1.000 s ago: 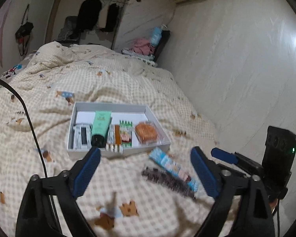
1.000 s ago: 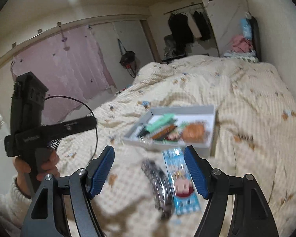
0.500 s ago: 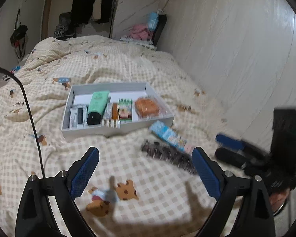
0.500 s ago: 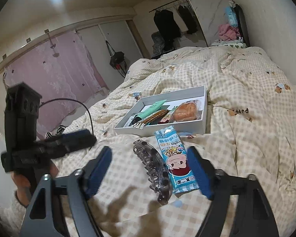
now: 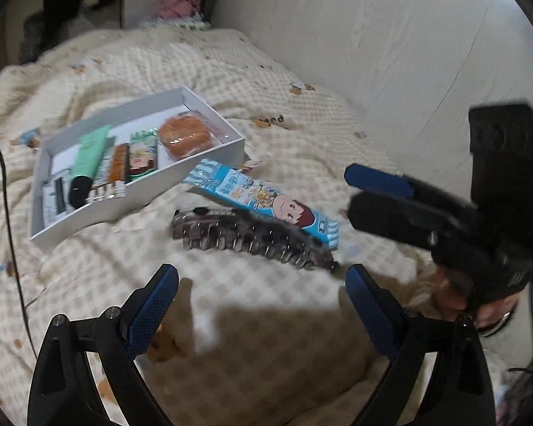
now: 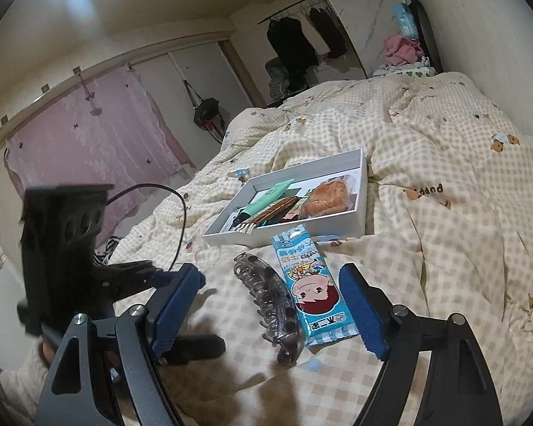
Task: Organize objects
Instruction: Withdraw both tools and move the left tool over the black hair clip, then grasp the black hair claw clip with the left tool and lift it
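A dark translucent hair claw clip and a blue snack packet with a cartoon face lie side by side on the checked quilt. Behind them sits a white box holding a green tube, a wrapped bun and several small packets. My left gripper hangs open just short of the clip, nothing between its fingers. My right gripper is open too, hovering with the clip and packet framed between its fingers; the pads touch neither. Each gripper shows in the other's view.
The quilt covers the whole bed, with a wall close along one side. A black cable trails over the quilt beside the box. A clothes rack and a pink curtain stand at the far end.
My left gripper has dropped and swung in toward the clip and packet, rolling as it came. The right gripper sank slightly and its jaws spread a little wider.
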A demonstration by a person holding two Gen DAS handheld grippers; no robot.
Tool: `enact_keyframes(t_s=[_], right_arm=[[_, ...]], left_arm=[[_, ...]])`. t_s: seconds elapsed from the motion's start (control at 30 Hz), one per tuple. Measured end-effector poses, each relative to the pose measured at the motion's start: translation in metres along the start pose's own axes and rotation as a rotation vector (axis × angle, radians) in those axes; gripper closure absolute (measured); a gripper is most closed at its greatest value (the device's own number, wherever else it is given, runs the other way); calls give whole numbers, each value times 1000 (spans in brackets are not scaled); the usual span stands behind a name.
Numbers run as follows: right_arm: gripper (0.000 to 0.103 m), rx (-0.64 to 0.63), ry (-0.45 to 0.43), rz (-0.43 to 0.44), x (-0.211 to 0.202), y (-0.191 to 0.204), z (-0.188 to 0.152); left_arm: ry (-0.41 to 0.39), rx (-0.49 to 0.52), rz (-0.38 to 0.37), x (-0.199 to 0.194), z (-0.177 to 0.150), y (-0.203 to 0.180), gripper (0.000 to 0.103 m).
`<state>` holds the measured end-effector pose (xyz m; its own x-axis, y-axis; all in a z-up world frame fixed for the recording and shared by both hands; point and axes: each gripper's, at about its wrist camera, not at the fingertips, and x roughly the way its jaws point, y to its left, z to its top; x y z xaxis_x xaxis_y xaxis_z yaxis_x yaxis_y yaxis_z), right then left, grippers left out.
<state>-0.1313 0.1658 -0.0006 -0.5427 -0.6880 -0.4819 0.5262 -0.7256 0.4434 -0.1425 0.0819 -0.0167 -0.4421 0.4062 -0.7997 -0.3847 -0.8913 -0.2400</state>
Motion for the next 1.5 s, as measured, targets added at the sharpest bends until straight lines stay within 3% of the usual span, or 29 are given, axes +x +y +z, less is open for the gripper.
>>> enact_keyframes(t_s=[0.07, 0.17, 0.23, 0.3, 0.47, 0.53, 0.63, 0.67, 0.7, 0.73, 0.8, 0.83, 1.07, 1.23, 1.37, 1.5], right_arm=[[21, 20, -6, 6, -1, -4, 0], [21, 46, -8, 9, -2, -9, 0], [21, 55, -12, 15, -3, -10, -1], [21, 57, -14, 16, -4, -10, -1], [21, 60, -16, 20, -5, -10, -1], [21, 65, -20, 24, -6, -11, -1], [21, 73, -21, 29, -6, -12, -1], [21, 75, -22, 30, -6, -13, -1], [21, 78, -23, 30, -6, -13, -1], [21, 80, -26, 30, -7, -13, -1], [21, 82, -29, 30, -7, -13, -1], [21, 84, -29, 31, -7, -14, -1], [21, 89, -26, 35, -7, -15, -1], [21, 101, -32, 33, -8, -16, -2], [21, 109, -28, 37, -7, -17, -2], [21, 113, -22, 39, -5, -18, -2]], left_arm=[[20, 15, 14, 3, 10, 3, 6], [-34, 104, 85, 4, 26, 3, 6], [-56, 231, 17, 7, 28, -3, 6], [-13, 360, -42, 15, 29, -11, 6], [79, 526, 20, 46, 16, -21, 6], [92, 501, -16, 48, 12, -17, 6], [194, 271, -99, 58, 15, 3, 10], [191, 242, -99, 58, 15, 7, 14], [171, 230, -83, 53, 15, 9, 29], [151, 217, -68, 46, 14, 12, 37], [151, 193, -57, 37, 11, 13, 63], [144, 187, -29, 31, 9, 13, 68], [91, 243, 14, -5, -10, -8, 72], [-1, 227, 179, -25, -34, -7, 72], [48, 73, 190, -41, -51, 28, 72], [87, 61, 298, -44, -69, 38, 72]])
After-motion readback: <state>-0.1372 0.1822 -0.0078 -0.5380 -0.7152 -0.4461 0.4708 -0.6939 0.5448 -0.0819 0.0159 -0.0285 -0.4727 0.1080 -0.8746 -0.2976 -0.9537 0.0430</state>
